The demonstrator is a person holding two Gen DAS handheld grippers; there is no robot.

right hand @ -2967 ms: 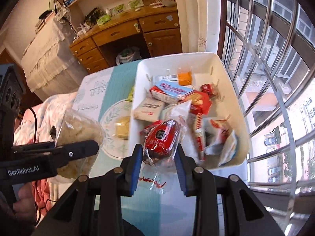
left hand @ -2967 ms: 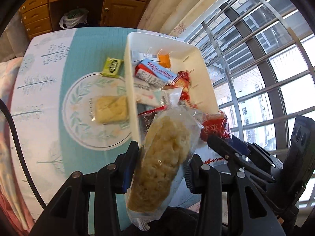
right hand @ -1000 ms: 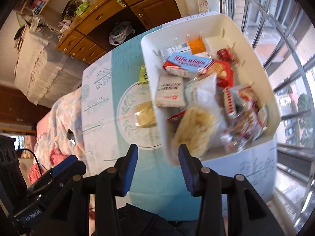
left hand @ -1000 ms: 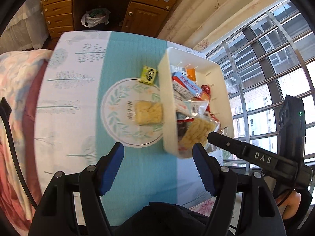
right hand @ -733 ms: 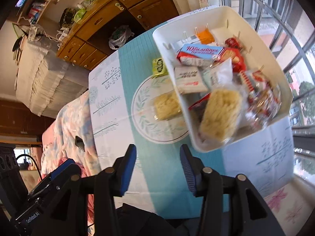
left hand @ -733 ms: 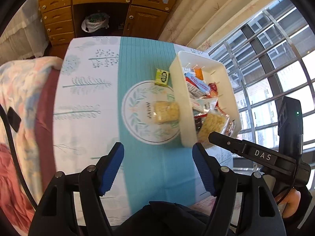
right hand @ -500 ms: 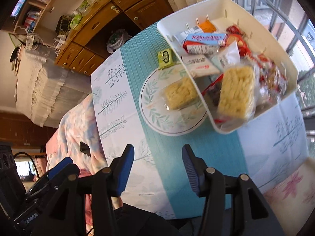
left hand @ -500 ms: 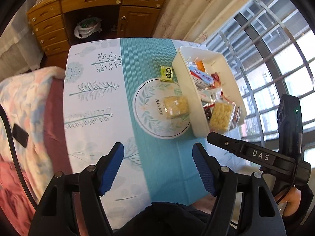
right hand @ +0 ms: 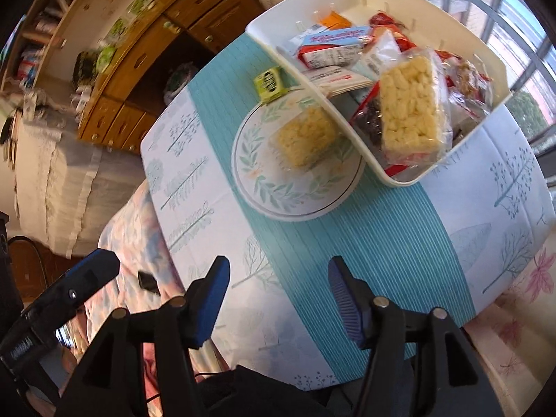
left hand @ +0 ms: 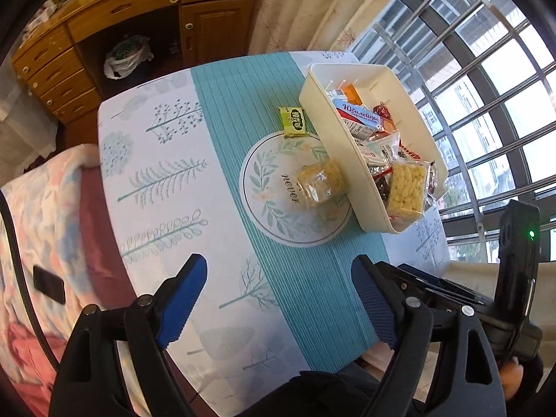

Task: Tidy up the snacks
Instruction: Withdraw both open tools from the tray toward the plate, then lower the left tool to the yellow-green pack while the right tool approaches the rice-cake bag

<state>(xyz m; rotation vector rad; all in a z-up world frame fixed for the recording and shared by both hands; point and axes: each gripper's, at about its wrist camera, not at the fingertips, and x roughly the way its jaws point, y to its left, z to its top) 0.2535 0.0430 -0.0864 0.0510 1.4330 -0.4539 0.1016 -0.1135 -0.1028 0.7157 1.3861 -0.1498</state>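
Both tongs gape empty above the rectangular white plastic bin of crinkly snack packets.

Table carries bin, rice cake, green packet

The left gripper hangs high with its blue-padded jaws spread wide and nothing between them. The right gripper is likewise parted and empty (its black body shows at the near right edge of the left wrist view).
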